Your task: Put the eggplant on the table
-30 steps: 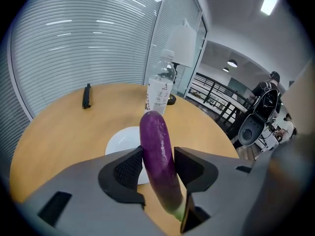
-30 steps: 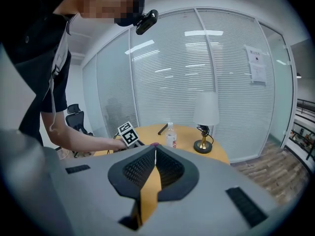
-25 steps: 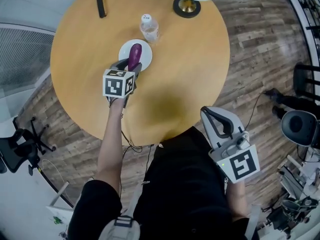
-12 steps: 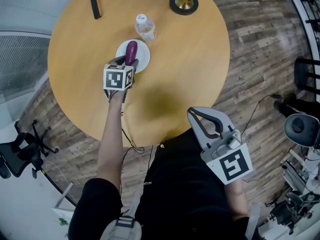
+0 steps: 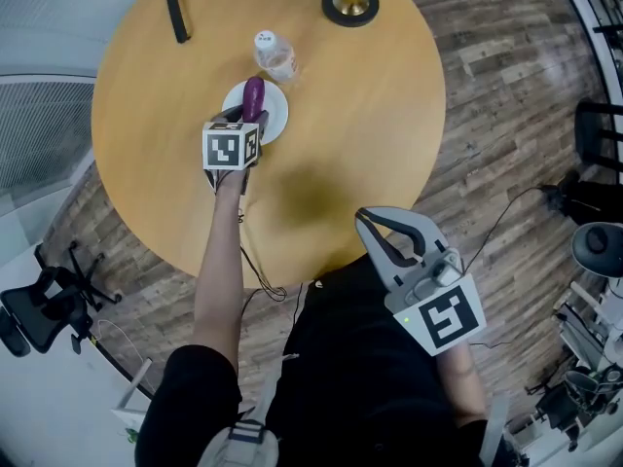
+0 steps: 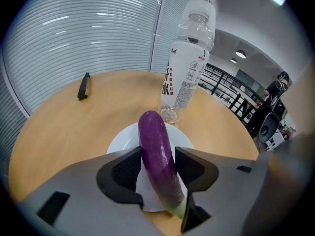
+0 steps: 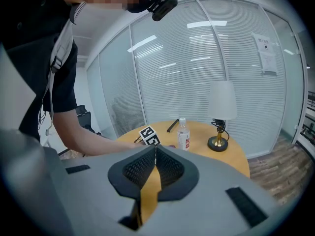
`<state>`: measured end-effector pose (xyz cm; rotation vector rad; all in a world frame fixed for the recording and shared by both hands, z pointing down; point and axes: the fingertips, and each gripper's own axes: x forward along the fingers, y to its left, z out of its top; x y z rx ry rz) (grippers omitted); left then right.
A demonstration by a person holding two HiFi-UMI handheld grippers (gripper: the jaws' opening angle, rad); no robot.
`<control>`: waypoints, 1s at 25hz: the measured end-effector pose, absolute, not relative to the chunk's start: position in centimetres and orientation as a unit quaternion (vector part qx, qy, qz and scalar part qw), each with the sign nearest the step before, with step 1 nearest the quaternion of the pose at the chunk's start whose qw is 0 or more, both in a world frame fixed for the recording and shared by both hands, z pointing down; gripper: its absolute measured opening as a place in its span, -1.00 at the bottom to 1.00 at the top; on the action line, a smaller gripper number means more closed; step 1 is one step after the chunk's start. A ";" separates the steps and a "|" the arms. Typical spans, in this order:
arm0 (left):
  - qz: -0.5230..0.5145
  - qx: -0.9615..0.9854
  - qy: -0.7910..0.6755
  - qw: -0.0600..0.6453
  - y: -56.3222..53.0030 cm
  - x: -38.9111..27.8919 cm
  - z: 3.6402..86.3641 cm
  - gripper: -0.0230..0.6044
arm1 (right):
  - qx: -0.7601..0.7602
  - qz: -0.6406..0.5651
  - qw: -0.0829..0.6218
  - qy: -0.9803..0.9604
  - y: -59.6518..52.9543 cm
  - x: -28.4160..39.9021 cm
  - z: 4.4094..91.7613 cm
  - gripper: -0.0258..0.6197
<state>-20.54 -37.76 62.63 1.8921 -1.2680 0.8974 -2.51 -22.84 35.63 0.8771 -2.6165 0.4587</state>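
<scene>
Where the glossy purple eggplant (image 6: pixel 156 146) lies: on the small round white plate (image 6: pixel 122 140), not yet on the bare wood; its pale green stem end sits at the plate's near rim, toward the left gripper, and its rounded tip points at the bottle.
Tabletop: round, light yellow-brown wood (image 5: pixel 341 125), standing on a grey-brown plank floor (image 5: pixel 506 76).
Plate's place: on the tabletop's left half in the head view, just beside the bottle.
Bottle: clear plastic water bottle (image 6: pixel 189 65) with a white label and white cap, upright, just beyond the plate.
Left gripper (image 6: pixel 158 160): grey, with a marker cube, held on an outstretched bare arm and tilted down over the plate's near edge.
Left fingers (image 6: pixel 125 168): spread, one on each side of the eggplant's lower half and close against its flanks; no squeeze shows.
Right gripper (image 5: pixel 364 219): held low by the person's body, off the tabletop's near edge and well apart from the plate.
Right fingers (image 7: pixel 170 168): pressed together at the tips, nothing between them.
Black bar-shaped object (image 5: pixel 175 8): flat on the tabletop's far left edge, well apart from the plate.
Lamp (image 7: pixel 220 102): white shade on a gold stem and a round black base, at the far rim.
</scene>
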 end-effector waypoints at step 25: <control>0.359 0.728 -0.489 0.320 -38.2 -20.2 62.2 -0.11 | 0.306 0.162 0.165 -0.924 -22.5 -2.6 35.5 -0.86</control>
